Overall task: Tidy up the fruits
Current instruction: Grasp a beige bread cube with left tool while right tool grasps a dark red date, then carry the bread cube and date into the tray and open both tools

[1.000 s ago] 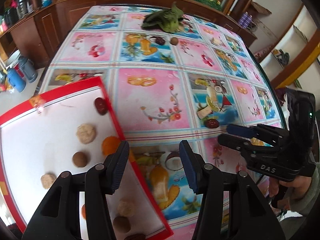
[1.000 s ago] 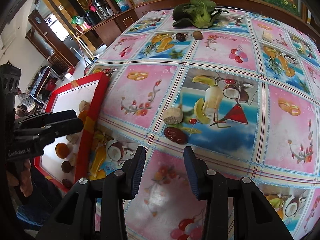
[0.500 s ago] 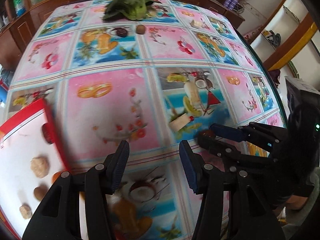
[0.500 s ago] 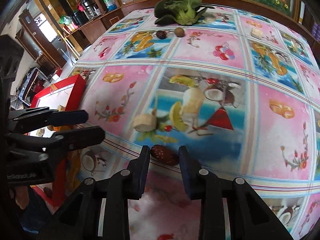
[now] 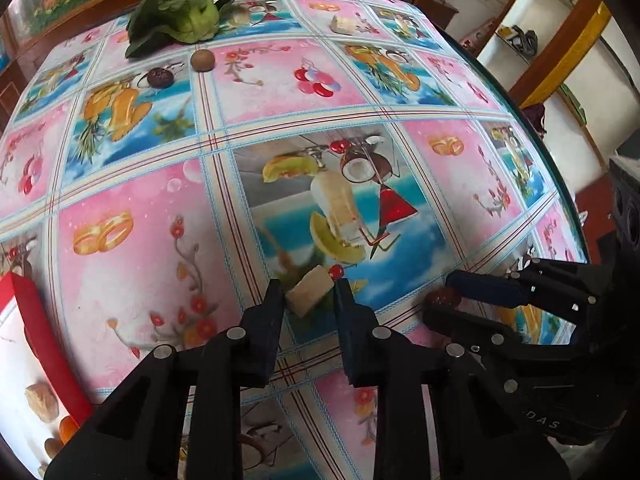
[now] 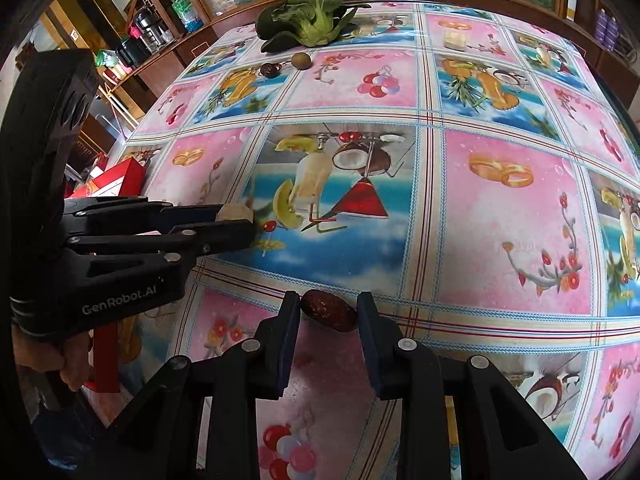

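Date [image 6: 329, 311] lying crosswise between the parted fingers of right gripper [image 6: 328, 312]; left gripper [image 5: 308, 292], likewise unclosed, straddles pale chunk [image 5: 309, 289].

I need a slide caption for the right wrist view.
Right tool straddles a red date, jaws open; left tool brackets a pale chunk.

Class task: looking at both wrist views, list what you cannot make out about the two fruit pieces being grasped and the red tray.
- Red date, left wrist view: mostly hidden behind the right gripper.
- Pale fruit chunk, right wrist view: half covered by the left gripper.
- Red tray: cut off by the left edge; contents partly out of frame.
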